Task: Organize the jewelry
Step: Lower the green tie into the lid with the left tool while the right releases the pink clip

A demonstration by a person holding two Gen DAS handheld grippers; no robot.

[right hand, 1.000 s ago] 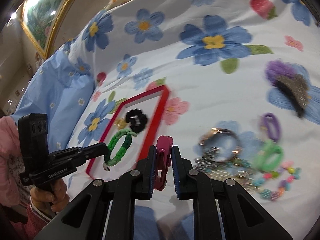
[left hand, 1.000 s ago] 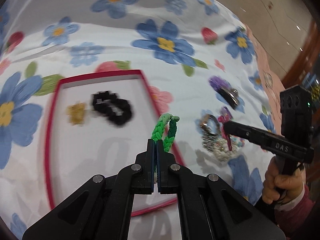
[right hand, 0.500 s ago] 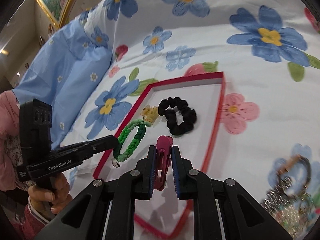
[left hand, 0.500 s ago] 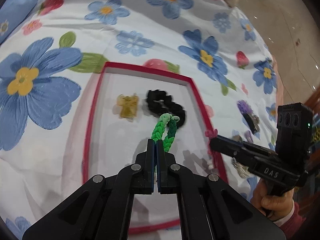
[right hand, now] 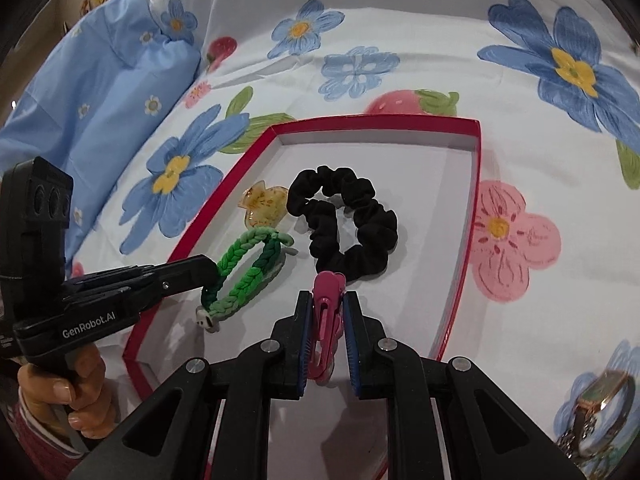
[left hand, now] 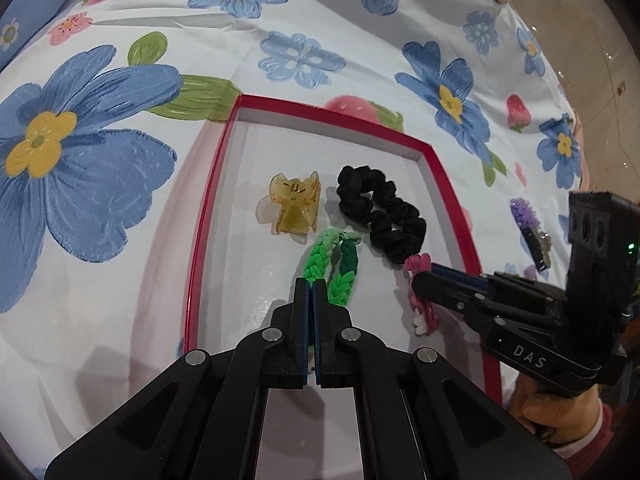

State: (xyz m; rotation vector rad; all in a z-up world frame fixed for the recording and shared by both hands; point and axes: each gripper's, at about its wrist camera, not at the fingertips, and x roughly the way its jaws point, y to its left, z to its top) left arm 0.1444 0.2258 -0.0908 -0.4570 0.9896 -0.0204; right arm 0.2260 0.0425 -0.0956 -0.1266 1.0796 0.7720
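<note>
A red-rimmed white tray (left hand: pixel 208 216) (right hand: pixel 472 216) lies on the flowered sheet. Inside it rest an amber claw clip (left hand: pixel 294 206) (right hand: pixel 264 204) and a black scrunchie (left hand: pixel 380 216) (right hand: pixel 348 220). My left gripper (left hand: pixel 311 286) (right hand: pixel 214 270) is shut on a green braided bracelet (left hand: pixel 336 264) (right hand: pixel 244 272), hanging just over the tray floor beside the scrunchie. My right gripper (right hand: pixel 325 304) (left hand: pixel 420 278) is shut on a pink hair clip (right hand: pixel 326 320) (left hand: pixel 420 300), held above the tray's near right part. Whether bracelet or clip touches the tray floor I cannot tell.
A watch (right hand: pixel 604 396) and a pile of chains lie on the sheet at the right. A purple-trimmed barrette (left hand: pixel 532 228) sits beyond the tray's right rim. A blue pillow (right hand: pixel 80 92) bounds the left. A hand (right hand: pixel 68 396) grips each handle.
Both grippers have moved from the jewelry pile side to over the tray and come down closer to it, each carrying its piece. The tray items look larger and nearer now.
</note>
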